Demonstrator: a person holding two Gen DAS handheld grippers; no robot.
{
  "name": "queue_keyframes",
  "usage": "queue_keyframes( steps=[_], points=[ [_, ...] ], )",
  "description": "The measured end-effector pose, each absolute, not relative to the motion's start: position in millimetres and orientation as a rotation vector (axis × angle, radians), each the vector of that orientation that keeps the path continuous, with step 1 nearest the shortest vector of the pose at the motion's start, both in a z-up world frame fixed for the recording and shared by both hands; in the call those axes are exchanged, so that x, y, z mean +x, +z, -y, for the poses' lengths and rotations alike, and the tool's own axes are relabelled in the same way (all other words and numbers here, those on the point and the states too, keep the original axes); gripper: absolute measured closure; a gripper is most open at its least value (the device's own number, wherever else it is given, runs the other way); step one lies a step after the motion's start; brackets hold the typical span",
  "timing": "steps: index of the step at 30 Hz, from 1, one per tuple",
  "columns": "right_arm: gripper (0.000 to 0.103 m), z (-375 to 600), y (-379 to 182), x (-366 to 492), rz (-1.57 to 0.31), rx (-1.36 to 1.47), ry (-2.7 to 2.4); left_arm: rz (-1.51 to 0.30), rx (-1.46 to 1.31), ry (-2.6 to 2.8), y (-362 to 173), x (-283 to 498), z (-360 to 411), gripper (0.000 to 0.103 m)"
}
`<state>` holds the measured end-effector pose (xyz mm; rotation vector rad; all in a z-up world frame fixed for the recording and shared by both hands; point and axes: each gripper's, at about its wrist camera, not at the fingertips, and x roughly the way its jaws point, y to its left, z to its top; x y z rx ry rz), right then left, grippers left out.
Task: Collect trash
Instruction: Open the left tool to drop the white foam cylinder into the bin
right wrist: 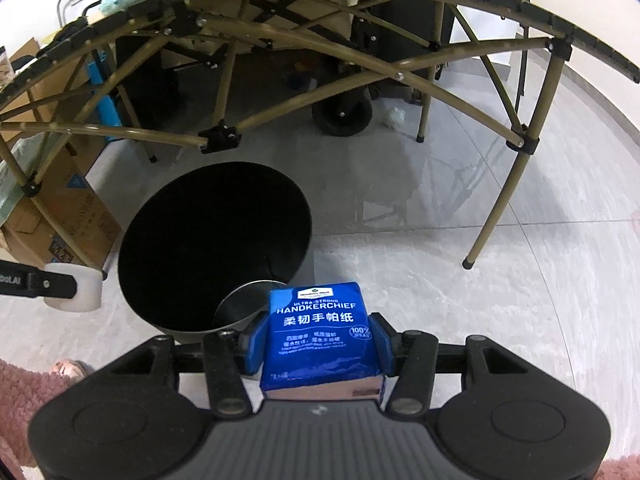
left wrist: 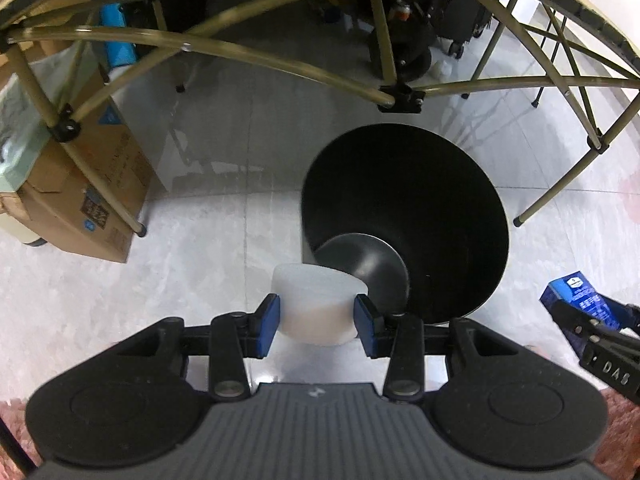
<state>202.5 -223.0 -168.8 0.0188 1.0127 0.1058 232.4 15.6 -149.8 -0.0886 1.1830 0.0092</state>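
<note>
My left gripper [left wrist: 316, 318] pinches one white translucent plastic container [left wrist: 318, 304] between its blue pads [left wrist: 270, 322], one pad pressed to each side of it. The container sits squarely between the jaws, poking out past the fingertips, and hangs just beside the near rim of the black trash bin [left wrist: 404, 216], not yet over its mouth.

My right gripper [right wrist: 318, 344] clamps one blue pack of handkerchief tissues [right wrist: 320, 340], printed face up, a pad tight against each of its long sides. The pack fills the gap between the jaws and overlaps the bin's near rim in my right wrist view; whether it is over the opening I cannot tell.

One bin stands on the grey tiled floor [right wrist: 440, 240], open and dark inside, with one round metal piece [left wrist: 360, 260] lying at its bottom. Behind it rises one folding frame of tan tubes [right wrist: 360, 64]. Cardboard boxes [left wrist: 92, 188] stand to the left of the bin; their count is unclear. One crumpled white scrap [right wrist: 394, 117] lies on the floor far back beside a black wheel [right wrist: 342, 116]. Each wrist view catches the other gripper with its load at the picture's edge.
</note>
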Motion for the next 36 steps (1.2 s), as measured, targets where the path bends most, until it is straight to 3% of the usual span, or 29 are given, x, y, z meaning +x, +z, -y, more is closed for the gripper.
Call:
queue_keyframes(
  steps=[31, 32, 33, 34, 36],
  points=[
    [0.052, 244, -180, 235, -1.025, 0.04, -0.042, -1.254, -0.104, -0.056, -164, 301, 60, 0.059],
    [0.052, 244, -180, 235, -1.027, 0.039, -0.043, -1.251, -0.108, -0.058, -162, 301, 60, 0.057],
    [0.052, 244, -181, 235, -1.028, 0.038, -0.044, -1.247, -0.109, -0.065, -161, 301, 60, 0.045],
    [0.052, 243, -181, 235, -1.029, 0.037, -0.043, -1.246, -0.106, -0.069, -159, 299, 60, 0.023],
    [0.052, 242, -181, 234, -1.03, 0.033, -0.04, -1.241, -0.089, -0.038, -155, 297, 61, 0.0]
  ],
)
